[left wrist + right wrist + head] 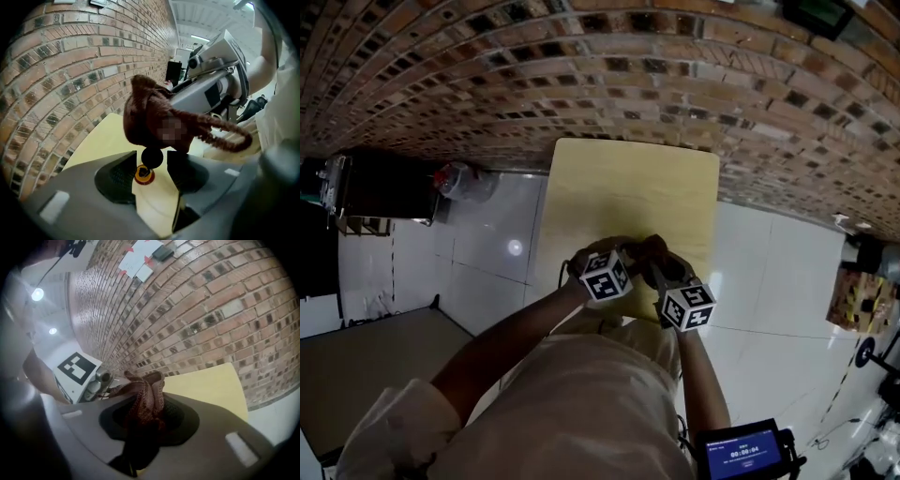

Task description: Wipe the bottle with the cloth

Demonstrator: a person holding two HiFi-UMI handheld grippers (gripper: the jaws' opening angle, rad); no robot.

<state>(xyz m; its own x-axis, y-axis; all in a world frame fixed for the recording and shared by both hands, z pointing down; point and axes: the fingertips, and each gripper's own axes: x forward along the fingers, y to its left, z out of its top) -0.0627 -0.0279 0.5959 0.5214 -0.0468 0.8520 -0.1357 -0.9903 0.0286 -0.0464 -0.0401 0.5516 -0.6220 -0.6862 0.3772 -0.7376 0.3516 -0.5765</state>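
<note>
The left gripper (pixel 152 171) has its jaws set moderately apart and pressed on the pale body of a small bottle (pixel 157 201), which fills the gap between them. The bottle's long axis runs along the jaws. Its orange collar (pixel 144 175) and round black cap (pixel 152 158) point out past the tips, toward the yellow table (pixel 101 140). The bottle looks light and rigid, with smooth sides that could slip, so the body below the collar is the sensible place to hold it (the neck is too narrow). The right gripper (pixel 146 420) is clamped on a brown-red chenille cloth (pixel 146 397), soft and limp. The cloth bunches out ahead of that gripper's tips and hangs just beyond the bottle's cap, seemingly touching it.
</note>
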